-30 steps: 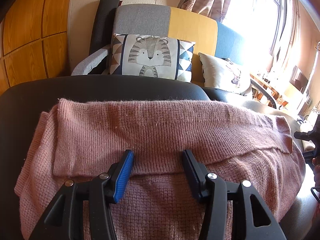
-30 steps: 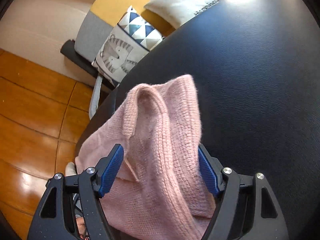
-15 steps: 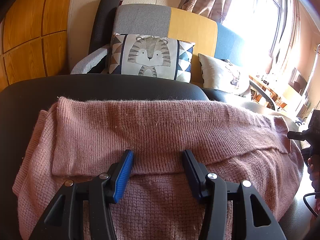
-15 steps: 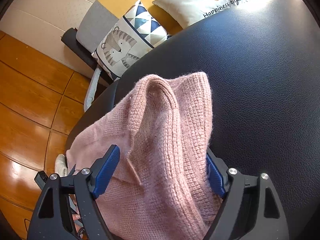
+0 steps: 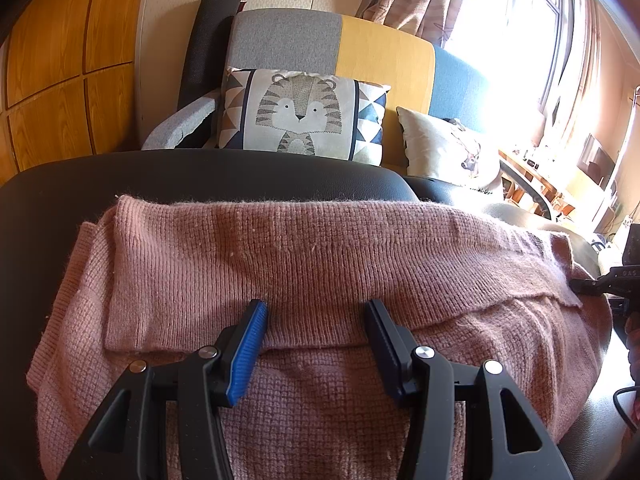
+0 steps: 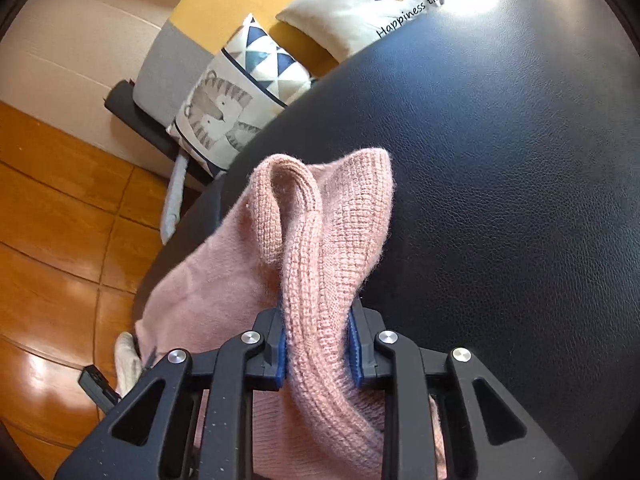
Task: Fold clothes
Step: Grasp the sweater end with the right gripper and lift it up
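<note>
A pink knitted sweater (image 5: 320, 256) lies spread across a black leather surface (image 5: 200, 176), with one layer folded over along its near side. My left gripper (image 5: 316, 320) rests on it, open; the folded edge runs between its blue-padded fingers (image 5: 248, 344), which stand well apart. In the right wrist view the sweater's end (image 6: 340, 216) is bunched into an upright fold. My right gripper (image 6: 318, 344) is closing on that fold, and its pads squeeze the knit from both sides. The right gripper's black body (image 5: 616, 280) also shows at the left wrist view's right edge.
Behind the leather surface (image 6: 500, 160) stands a grey, yellow and blue sofa with a tiger cushion (image 5: 300, 116) and a deer cushion (image 5: 452, 152). Wooden flooring (image 6: 48, 220) lies past the surface's left edge. A bright window (image 5: 520, 20) is at the right.
The right gripper's jaws went from wide apart to pinched on the bunched end of the sweater, which now stands narrower. The left gripper and the spread sweater stayed put.
</note>
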`<state>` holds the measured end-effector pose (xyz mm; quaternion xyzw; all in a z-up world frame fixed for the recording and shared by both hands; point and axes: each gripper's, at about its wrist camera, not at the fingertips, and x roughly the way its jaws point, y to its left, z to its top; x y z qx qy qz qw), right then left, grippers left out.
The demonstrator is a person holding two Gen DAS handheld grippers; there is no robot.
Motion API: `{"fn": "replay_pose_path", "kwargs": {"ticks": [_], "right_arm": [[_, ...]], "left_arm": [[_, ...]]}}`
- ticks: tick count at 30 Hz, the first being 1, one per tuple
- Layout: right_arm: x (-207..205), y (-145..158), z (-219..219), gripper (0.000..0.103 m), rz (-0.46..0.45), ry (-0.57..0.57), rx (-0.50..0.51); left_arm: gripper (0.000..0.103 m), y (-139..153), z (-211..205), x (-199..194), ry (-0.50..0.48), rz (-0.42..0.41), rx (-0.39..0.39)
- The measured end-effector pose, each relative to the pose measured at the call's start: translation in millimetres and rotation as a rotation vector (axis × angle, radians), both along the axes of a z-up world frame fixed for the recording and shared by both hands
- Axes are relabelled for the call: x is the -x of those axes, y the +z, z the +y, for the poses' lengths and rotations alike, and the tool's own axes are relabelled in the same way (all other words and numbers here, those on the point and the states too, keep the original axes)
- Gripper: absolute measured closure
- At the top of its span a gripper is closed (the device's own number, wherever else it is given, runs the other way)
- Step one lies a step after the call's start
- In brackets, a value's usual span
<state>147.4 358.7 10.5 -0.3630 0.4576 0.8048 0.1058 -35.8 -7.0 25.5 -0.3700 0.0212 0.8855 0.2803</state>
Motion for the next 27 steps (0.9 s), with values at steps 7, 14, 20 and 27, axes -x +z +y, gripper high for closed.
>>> {"fn": "replay_pose_path", "kwargs": {"ticks": [7,14,20,27], "right_arm": [[-12.4,24.6,-3.7,0.080,0.052,0.018,0.025],[-20.9,20.5,-7.6,0.080,0.029,0.008,0.034],[-25.2,9.4,-5.8,0.080,-0.005,-0.020,0.041],[-24.0,15.1,-9.5,0.080,0.004,-0.028,0.079]], "left_arm": [[0.050,4.5,7.1,-9.2,0.019,0.031,0.057],[0.050,5.7,4.3,-13.3,0.029,0.006,0.038],[0.050,5.8,4.8,-16.4,0.034,0.013,0.052],[0.050,5.7,5.4,-17.6,0.038,0.019,0.062]]}}
